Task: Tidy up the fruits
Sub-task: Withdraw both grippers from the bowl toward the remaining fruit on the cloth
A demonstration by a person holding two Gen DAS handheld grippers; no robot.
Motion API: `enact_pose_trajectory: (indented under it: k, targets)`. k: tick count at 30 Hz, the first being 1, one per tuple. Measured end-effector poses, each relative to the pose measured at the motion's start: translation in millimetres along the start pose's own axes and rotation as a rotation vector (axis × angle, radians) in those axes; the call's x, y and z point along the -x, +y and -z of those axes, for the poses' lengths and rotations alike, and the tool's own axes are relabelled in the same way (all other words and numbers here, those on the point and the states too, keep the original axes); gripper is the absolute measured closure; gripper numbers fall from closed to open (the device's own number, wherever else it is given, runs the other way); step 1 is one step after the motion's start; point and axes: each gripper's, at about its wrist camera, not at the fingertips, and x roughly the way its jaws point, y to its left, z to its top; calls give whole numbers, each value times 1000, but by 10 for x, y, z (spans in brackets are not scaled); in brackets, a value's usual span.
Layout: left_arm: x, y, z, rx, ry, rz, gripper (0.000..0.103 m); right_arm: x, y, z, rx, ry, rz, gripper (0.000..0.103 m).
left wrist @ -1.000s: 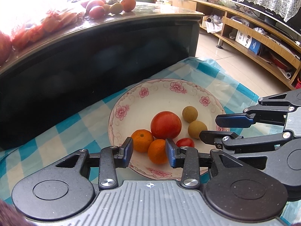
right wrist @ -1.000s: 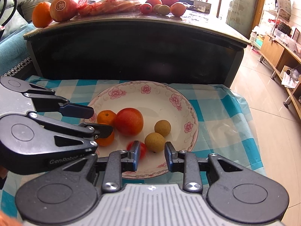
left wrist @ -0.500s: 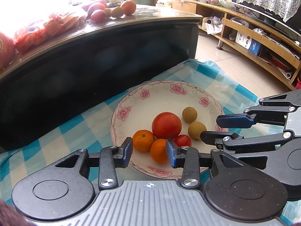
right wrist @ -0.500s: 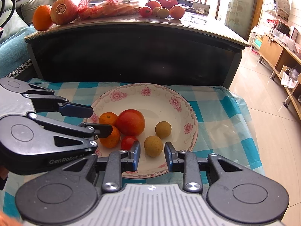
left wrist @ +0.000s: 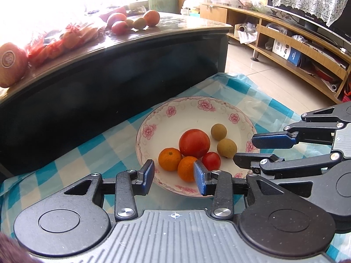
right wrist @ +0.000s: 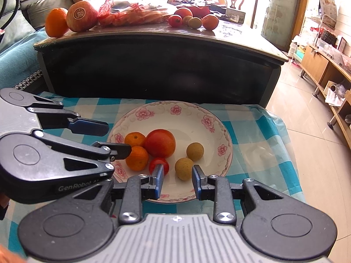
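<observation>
A white floral plate [left wrist: 186, 114] [right wrist: 188, 118] on the blue checked cloth holds a large red tomato [left wrist: 194, 143] [right wrist: 160, 143], two small oranges [left wrist: 170, 159] [right wrist: 135, 139], a small red tomato [left wrist: 211, 160] [right wrist: 159, 164] and two tan longans [left wrist: 226, 148] [right wrist: 184, 168]. My left gripper [left wrist: 174, 176] is open and empty at the plate's near rim, over the nearer orange [left wrist: 187, 168]. My right gripper [right wrist: 177, 181] is open and empty at the near rim, by the nearer longan. Each gripper shows in the other's view [left wrist: 258, 151] [right wrist: 111, 139].
A dark coffee table [right wrist: 162, 65] stands right behind the plate, with more fruit [right wrist: 82, 16] and a red-printed bag [right wrist: 131, 11] on top. A wooden shelf unit [left wrist: 296, 50] lines the right wall across tiled floor. The cloth's edge [right wrist: 289, 153] is at the right.
Both grippers have drawn back and up a little from the plate, so more of the coffee table top shows. The small red tomato has shifted slightly in the plate. Both grippers stay open.
</observation>
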Motion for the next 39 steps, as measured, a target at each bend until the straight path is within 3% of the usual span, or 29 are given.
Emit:
enact_pose_trajectory:
  k: [20, 39]
  targets:
    - [266, 96, 378, 18, 36, 25, 50, 234, 323, 215, 19, 15, -58, 71]
    - [500, 233, 730, 36, 67, 97, 49, 77, 594, 414, 42, 118, -153, 71]
